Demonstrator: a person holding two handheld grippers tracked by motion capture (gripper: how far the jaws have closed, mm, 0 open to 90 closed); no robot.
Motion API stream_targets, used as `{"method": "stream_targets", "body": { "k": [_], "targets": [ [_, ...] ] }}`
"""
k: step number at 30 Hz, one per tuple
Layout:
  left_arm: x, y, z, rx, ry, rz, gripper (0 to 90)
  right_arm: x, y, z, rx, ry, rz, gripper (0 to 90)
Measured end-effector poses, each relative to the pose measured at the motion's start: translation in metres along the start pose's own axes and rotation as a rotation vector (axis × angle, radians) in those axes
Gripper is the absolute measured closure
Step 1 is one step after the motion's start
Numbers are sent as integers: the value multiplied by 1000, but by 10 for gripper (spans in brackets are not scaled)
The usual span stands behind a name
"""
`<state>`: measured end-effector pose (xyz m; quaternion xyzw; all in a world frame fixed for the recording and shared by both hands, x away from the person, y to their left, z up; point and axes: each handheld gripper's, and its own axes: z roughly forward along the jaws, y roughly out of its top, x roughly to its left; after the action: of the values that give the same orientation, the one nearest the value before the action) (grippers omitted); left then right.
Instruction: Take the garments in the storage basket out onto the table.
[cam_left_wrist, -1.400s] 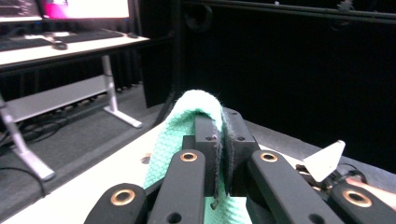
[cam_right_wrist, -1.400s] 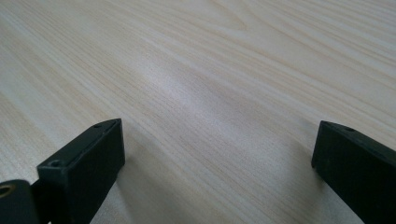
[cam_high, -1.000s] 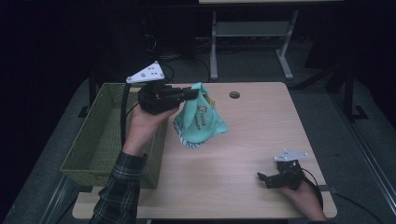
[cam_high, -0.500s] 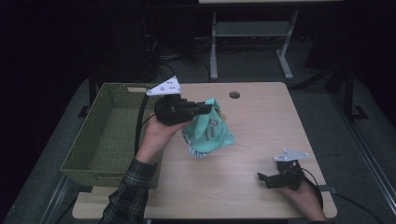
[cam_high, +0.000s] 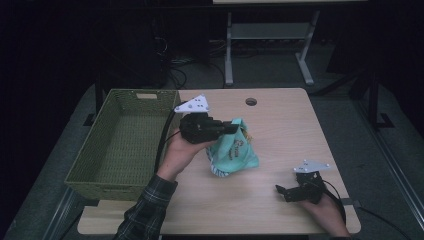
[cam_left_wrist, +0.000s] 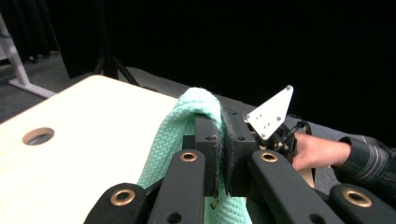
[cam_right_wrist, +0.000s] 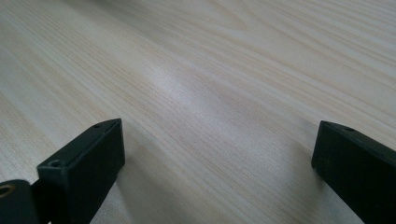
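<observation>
A mint-green knitted cloth (cam_high: 231, 152) with a printed pattern droops onto the wooden table (cam_high: 280, 120) near its middle. My left gripper (cam_high: 234, 128) is shut on the cloth's top fold, and in the left gripper view the green weave (cam_left_wrist: 187, 126) is pinched between the two black jaws. My right gripper (cam_high: 280, 190) rests low on the table at the front right, apart from the cloth. Its jaws stand wide open over bare wood (cam_right_wrist: 219, 112) with nothing between them.
A green woven basket (cam_high: 80, 167) stands along the table's left side, beside my left hand. A round cable hole (cam_high: 251, 102) sits near the table's far edge. Dark floor, cables and a white stand's legs (cam_high: 305, 65) lie beyond the table.
My left gripper has carried the cloth rightward and down, away from the basket, and its lower part now rests on the table. The right gripper has stayed still.
</observation>
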<state>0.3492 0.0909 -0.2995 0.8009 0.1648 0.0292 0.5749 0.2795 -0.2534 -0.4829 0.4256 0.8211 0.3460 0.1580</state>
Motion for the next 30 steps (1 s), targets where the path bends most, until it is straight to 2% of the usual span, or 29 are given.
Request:
{"method": "stream_targets", "body": {
  "k": [8, 14, 17, 24, 27, 30],
  "targets": [
    [-3, -12, 18, 39, -26, 4, 859, 0, 0, 0, 1, 0, 0, 23],
    [1, -23, 26, 50, -30, -10, 858, 0, 0, 0, 0, 0, 0, 23],
    [4, -31, 31, 63, -34, -31, 858, 0, 0, 0, 0, 0, 0, 23],
    [8, -51, 45, 130, -35, -60, 857, 0, 0, 0, -1, -2, -2, 23],
    [11, -58, 47, 162, -33, -57, 856, 0, 0, 0, 0, 0, 0, 23],
    [12, -66, 47, 177, -28, -75, 855, 0, 0, 0, 0, 0, 1, 23]
  ]
}}
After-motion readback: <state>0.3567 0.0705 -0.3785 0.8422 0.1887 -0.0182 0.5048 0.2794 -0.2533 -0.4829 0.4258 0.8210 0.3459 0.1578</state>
